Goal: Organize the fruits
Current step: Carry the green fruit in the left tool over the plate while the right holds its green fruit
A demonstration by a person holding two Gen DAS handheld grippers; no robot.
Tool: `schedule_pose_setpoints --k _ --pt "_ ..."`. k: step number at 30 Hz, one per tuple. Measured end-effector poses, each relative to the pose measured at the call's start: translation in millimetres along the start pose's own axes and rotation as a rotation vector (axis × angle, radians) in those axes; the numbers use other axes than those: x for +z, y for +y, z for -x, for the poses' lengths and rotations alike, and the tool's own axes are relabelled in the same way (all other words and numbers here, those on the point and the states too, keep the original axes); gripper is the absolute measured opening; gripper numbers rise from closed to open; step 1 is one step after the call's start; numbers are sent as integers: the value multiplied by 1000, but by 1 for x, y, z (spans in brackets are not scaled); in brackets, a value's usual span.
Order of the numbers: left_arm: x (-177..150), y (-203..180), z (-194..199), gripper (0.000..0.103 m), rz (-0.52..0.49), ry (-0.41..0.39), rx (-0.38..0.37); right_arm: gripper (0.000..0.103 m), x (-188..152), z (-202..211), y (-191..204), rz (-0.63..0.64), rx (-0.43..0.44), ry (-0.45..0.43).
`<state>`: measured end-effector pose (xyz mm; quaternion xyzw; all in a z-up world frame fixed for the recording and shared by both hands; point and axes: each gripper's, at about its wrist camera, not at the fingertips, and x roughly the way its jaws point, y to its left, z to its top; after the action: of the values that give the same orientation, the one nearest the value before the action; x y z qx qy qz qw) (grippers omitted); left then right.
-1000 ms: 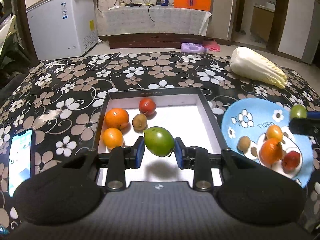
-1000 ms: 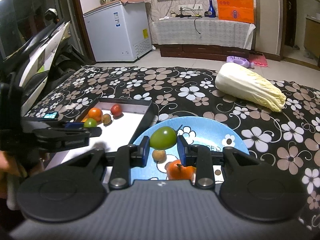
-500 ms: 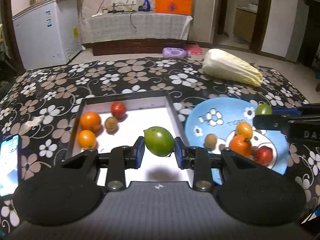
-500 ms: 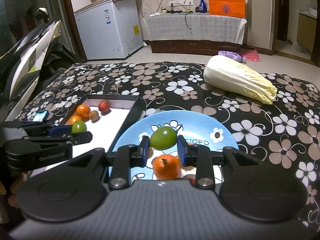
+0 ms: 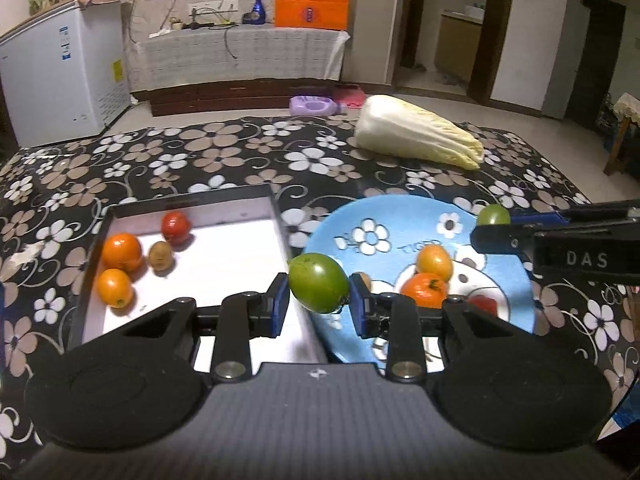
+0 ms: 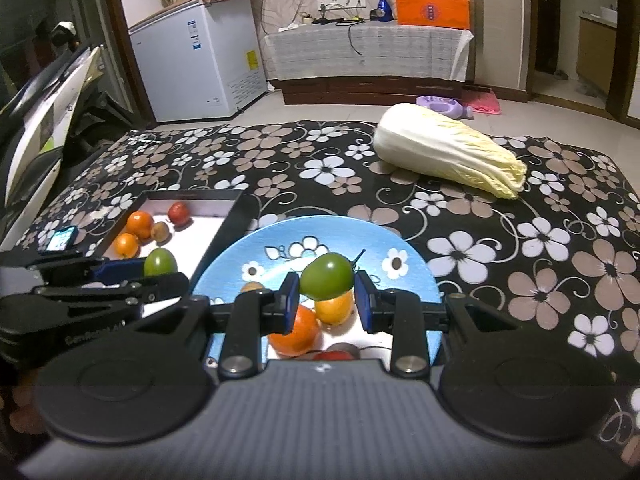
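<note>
Since the earlier frame the left gripper (image 5: 319, 305), clamped on a glossy green fruit (image 5: 318, 288), has shifted from over the box (image 5: 280, 216) to its edge beside the blue plate (image 5: 400, 216). The right gripper (image 6: 327, 297) pinches a smaller green fruit (image 6: 327, 276) above that plate. Both fruits are smooth, round and likely slippery, so each is best lowered onto bare plate before release.

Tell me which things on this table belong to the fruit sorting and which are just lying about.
Belong: left gripper holding a green fruit; right gripper holding another green fruit; black tray; blue plate; oranges.

Lying about: cabbage; phone.
</note>
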<state>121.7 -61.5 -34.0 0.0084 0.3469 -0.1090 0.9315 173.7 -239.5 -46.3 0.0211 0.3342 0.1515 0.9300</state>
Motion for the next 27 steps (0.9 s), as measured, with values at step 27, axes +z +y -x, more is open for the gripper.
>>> schedule_pose_setpoints --k 27 --pt "-4 -51 -29 37 -70 33 -72 33 -4 3 -28 -39 -37 8"
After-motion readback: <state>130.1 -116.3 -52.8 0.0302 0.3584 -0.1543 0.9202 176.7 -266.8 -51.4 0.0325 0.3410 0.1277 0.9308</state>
